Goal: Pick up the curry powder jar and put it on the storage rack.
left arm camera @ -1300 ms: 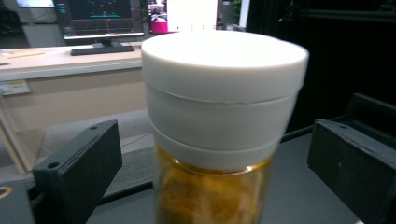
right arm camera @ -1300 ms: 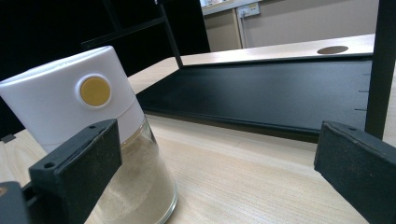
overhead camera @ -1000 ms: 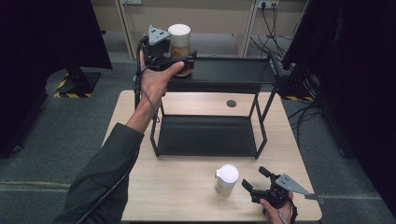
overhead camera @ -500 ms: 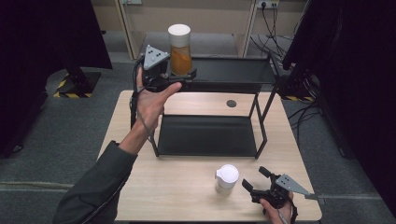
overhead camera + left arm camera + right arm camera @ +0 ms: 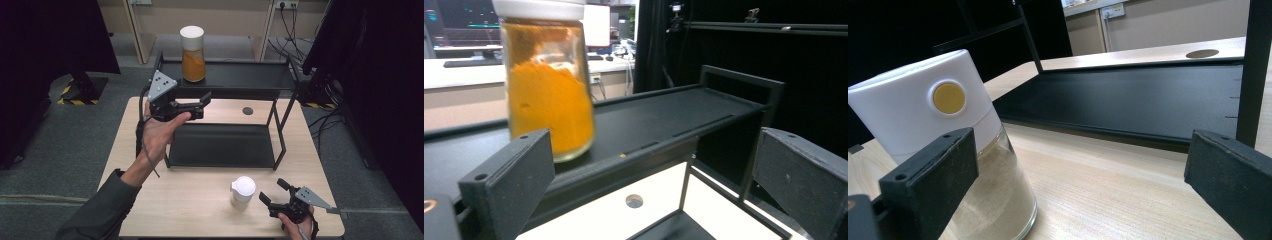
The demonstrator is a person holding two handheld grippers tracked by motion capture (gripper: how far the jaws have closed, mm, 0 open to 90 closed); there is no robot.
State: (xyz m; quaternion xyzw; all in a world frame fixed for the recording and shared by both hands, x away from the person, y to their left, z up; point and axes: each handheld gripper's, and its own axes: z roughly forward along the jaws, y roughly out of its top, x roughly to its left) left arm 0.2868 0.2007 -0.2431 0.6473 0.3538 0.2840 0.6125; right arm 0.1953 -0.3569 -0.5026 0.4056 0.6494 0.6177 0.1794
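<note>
Orange spice jar (image 5: 193, 54): upright, white lid, on the top shelf of the black rack (image 5: 240, 80), left of the shelf's middle. Left gripper (image 5: 202, 101): jaws spread wide, empty, held in front of and below the jar, which lies ahead and to its left. Pale spice jar (image 5: 243, 192): upright on the table (image 5: 190, 200), long axis vertical, just left of the right gripper (image 5: 271, 193), jaws apart, empty. Likely next: right gripper closes sideways on it.

Even overhead light is falling on the tabletop (image 5: 200, 200), with both flanks of the high view sinking into black. The orange jar (image 5: 549, 95) is looking soft and slightly blurred, and near jaws are blurring too.
</note>
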